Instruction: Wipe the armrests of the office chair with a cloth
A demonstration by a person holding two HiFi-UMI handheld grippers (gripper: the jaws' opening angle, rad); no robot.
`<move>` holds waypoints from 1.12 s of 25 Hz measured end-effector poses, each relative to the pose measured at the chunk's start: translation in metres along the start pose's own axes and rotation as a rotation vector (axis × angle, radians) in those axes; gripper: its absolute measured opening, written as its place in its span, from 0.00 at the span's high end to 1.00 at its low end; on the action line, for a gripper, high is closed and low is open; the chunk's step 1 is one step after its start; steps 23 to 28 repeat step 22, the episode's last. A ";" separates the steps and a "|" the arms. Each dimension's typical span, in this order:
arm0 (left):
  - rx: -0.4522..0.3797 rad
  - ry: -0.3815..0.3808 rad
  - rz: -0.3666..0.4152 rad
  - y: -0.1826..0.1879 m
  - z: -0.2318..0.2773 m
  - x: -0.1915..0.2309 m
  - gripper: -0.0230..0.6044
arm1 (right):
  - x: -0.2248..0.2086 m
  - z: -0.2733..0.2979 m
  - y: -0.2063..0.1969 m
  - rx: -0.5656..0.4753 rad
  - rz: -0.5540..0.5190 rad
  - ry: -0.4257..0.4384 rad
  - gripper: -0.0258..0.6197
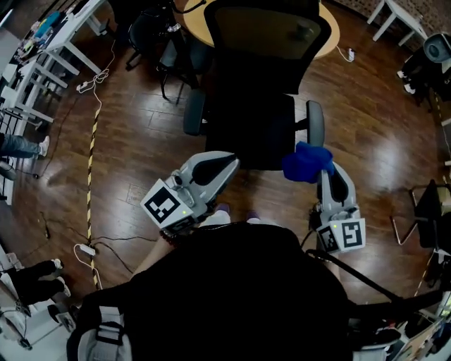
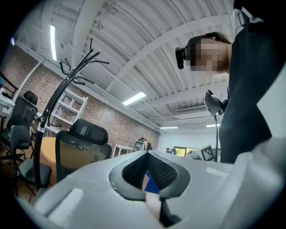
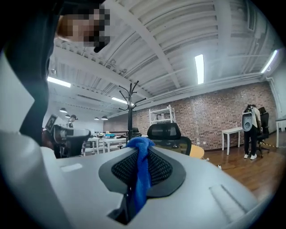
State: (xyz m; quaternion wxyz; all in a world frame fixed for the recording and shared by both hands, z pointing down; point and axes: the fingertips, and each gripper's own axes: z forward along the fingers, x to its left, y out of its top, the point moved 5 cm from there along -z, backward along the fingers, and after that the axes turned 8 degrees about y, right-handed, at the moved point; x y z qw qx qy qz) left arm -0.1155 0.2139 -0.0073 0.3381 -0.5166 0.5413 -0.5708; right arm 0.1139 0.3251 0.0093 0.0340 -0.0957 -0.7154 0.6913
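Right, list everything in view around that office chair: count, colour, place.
black mesh office chair: one, black, centre of the head view
grey padded armrests: two, grey, either side of the seat
round wooden table: one, tan, behind the chair's back
small white table: one, white, top right
striped floor tape: one strip, yellow and black, left of the chair
tall coat stand: one, black, background of both gripper views
blue cloth: one, blue, just in front of the right-hand armrest
left gripper: one, grey-white, shut, empty
right gripper: one, grey-white, shut on the cloth
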 end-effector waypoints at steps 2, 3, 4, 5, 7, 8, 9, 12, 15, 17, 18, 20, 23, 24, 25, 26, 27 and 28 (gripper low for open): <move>0.006 -0.043 -0.024 -0.006 0.001 0.001 0.95 | 0.007 0.007 -0.006 0.018 0.005 0.000 0.90; 0.002 -0.068 -0.022 -0.004 0.003 0.000 0.95 | 0.008 0.011 -0.007 0.032 -0.013 0.009 0.90; 0.002 -0.086 -0.012 -0.002 0.004 0.001 0.95 | 0.008 0.017 -0.006 0.043 -0.039 0.019 0.90; 0.008 -0.096 0.001 0.000 0.005 0.003 0.95 | 0.010 0.022 -0.004 0.043 -0.065 0.030 0.90; 0.030 -0.098 0.026 0.004 0.004 0.008 0.95 | 0.020 0.031 0.002 0.025 -0.094 0.048 0.90; 0.039 -0.096 0.035 0.005 0.002 0.009 0.95 | 0.026 0.034 0.004 0.020 -0.103 0.057 0.90; 0.044 -0.094 0.041 0.005 0.001 0.009 0.95 | 0.031 0.035 0.005 0.021 -0.114 0.067 0.90; 0.037 -0.093 0.046 0.007 0.001 0.006 0.95 | 0.035 0.039 0.002 0.034 -0.138 0.094 0.90; 0.048 -0.081 0.043 0.000 -0.005 -0.001 0.95 | 0.040 0.045 -0.005 0.052 -0.131 0.129 0.90; 0.066 -0.078 0.044 -0.006 -0.003 -0.003 0.95 | 0.038 0.045 -0.008 0.063 -0.116 0.142 0.90; 0.072 -0.077 0.044 -0.008 -0.001 -0.003 0.95 | 0.036 0.044 -0.008 0.067 -0.111 0.144 0.90; 0.070 -0.069 0.036 -0.007 0.005 0.001 0.95 | 0.030 0.046 -0.007 0.073 -0.104 0.148 0.90; 0.061 -0.057 0.026 -0.003 0.012 0.006 0.95 | 0.023 0.049 -0.006 0.077 -0.099 0.156 0.90; 0.061 -0.057 0.026 -0.003 0.012 0.006 0.95 | 0.023 0.049 -0.006 0.077 -0.099 0.156 0.90; 0.061 -0.057 0.026 -0.003 0.012 0.006 0.95 | 0.023 0.049 -0.006 0.077 -0.099 0.156 0.90; 0.061 -0.057 0.026 -0.003 0.012 0.006 0.95 | 0.023 0.049 -0.006 0.077 -0.099 0.156 0.90; 0.061 -0.057 0.026 -0.003 0.012 0.006 0.95 | 0.023 0.049 -0.006 0.077 -0.099 0.156 0.90; 0.061 -0.057 0.026 -0.003 0.012 0.006 0.95 | 0.023 0.049 -0.006 0.077 -0.099 0.156 0.90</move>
